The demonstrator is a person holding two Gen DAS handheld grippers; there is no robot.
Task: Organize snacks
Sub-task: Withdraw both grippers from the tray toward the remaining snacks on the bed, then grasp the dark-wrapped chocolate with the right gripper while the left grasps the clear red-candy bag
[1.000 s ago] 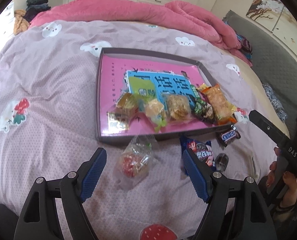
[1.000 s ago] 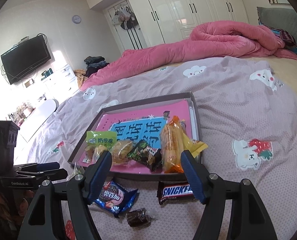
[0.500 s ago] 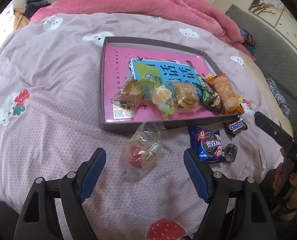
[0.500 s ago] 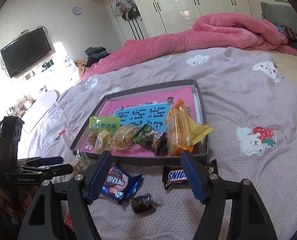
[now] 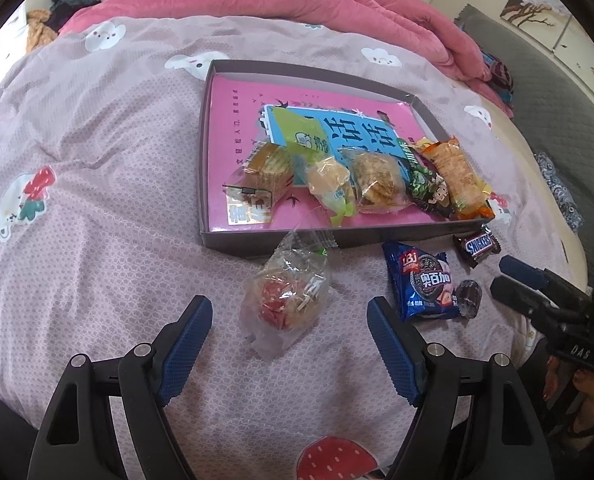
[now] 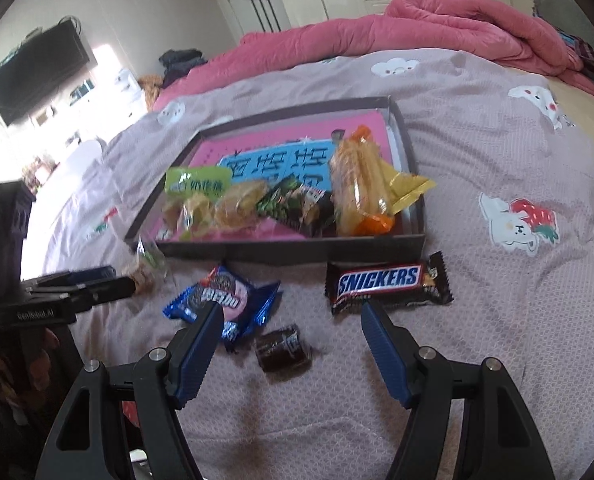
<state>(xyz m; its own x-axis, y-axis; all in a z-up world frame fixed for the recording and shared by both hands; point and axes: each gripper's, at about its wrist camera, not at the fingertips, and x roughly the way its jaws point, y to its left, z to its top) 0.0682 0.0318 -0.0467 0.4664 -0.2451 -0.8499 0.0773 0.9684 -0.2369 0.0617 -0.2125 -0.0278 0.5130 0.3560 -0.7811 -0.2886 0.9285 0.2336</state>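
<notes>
1. lying on the bedspread (image 5: 97, 152) just outside the tray's near wall are four loose snacks: a clear bag with red sweets (image 5: 287, 300), a blue cookie packet (image 6: 225, 300), a small dark candy (image 6: 283, 347) and a snickers bar (image 6: 385, 282).
2. inside the tray (image 5: 207, 128), other packets sit in a row along the near wall, so the loose ones look like what is left to sort.
3. the left gripper (image 5: 289, 346) hangs over the clear bag, jaws spread wide and gripping nothing, lined up as if to take it.
4. the right gripper (image 6: 287, 346) frames the dark candy, jaws parted and empty.
</notes>
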